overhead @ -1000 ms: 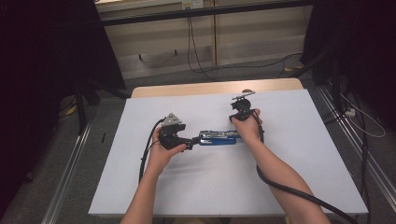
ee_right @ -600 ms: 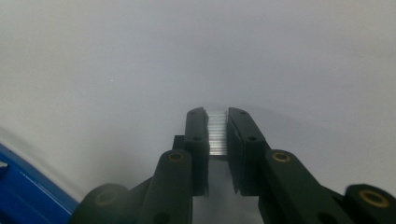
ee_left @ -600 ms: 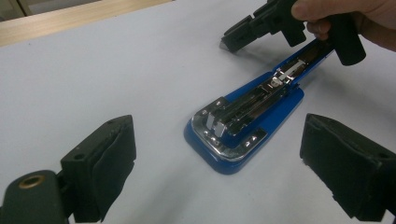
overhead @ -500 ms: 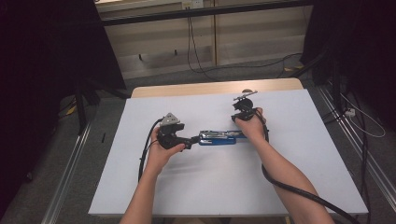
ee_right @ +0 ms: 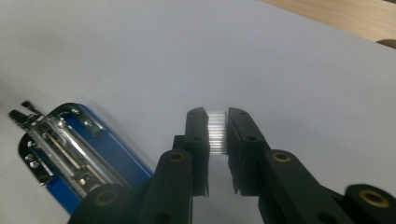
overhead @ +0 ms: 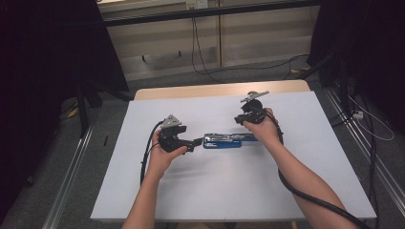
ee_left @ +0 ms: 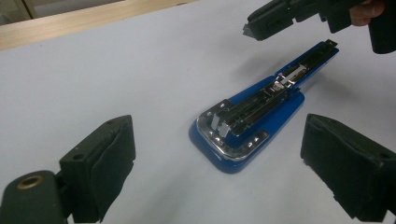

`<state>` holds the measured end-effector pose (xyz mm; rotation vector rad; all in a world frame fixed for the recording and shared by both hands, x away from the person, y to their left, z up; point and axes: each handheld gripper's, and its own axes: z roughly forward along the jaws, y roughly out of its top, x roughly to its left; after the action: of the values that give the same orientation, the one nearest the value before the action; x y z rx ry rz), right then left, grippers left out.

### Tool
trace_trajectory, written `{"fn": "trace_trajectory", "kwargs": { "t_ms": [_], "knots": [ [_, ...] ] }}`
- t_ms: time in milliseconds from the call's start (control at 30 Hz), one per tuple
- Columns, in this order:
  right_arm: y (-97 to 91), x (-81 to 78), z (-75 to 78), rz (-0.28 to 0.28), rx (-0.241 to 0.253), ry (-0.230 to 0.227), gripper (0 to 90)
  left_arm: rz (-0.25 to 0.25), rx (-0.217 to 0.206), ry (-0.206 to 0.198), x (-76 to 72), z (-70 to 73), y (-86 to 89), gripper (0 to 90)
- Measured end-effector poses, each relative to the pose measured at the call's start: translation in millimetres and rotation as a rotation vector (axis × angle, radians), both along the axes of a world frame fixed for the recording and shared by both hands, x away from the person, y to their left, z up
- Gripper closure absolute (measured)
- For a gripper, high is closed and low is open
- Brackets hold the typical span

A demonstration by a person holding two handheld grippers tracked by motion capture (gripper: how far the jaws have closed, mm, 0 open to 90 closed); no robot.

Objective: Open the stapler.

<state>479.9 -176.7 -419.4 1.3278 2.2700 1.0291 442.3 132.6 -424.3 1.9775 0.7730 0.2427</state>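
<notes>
While the white table (overhead: 229, 191) bears an opened blue stapler (overhead: 222, 140), both grippers stay close by.
Its long axis runs across, between the left gripper (ee_left: 215, 154), jaws wide, and the right gripper (ee_right: 217, 135), clamped on a strip of staples (ee_right: 216, 133).

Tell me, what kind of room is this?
Probably a lab or workshop for recording handwork: a white-topped table on metal rails, loose cables on the floor, dark curtains at the sides, and an open blue stapler being worked on.
</notes>
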Motion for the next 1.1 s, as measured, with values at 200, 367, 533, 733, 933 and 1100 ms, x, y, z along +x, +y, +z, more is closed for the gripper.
{"fn": "trace_trajectory", "kwargs": {
  "t_ms": [200, 367, 533, 733, 933, 1100],
  "knots": [
    [-1.6, -7.6, 5.6, 0.086, 0.011, -0.021, 79.0, 0.0, -0.001, 0.007, -0.2, -0.3, 0.2, 10.1],
    [-3.9, -11.0, 8.6, 0.136, 0.034, -0.05, 79.0, 0.0, -0.002, 0.011, 0.0, -0.9, 0.1, 10.0],
    [-4.4, -13.1, 9.6, 0.184, 0.042, -0.061, 79.0, 0.0, -0.001, 0.011, 0.1, -1.0, 0.1, 9.9],
    [-1.8, -16.3, 9.8, 0.243, 0.032, -0.067, 79.0, -0.001, -0.001, 0.018, 0.1, -1.4, 0.1, 9.9],
    [2.7, -18.1, 11.7, 0.311, 0.026, -0.066, 79.0, -0.007, 0.001, 0.016, 0.1, -1.1, 0.6, 9.9],
    [5.5, -18.7, 13.4, 0.355, 0.034, -0.072, 79.0, -0.001, -0.001, 0.019, 0.4, -0.6, 2.8, 9.7]
  ]
}}
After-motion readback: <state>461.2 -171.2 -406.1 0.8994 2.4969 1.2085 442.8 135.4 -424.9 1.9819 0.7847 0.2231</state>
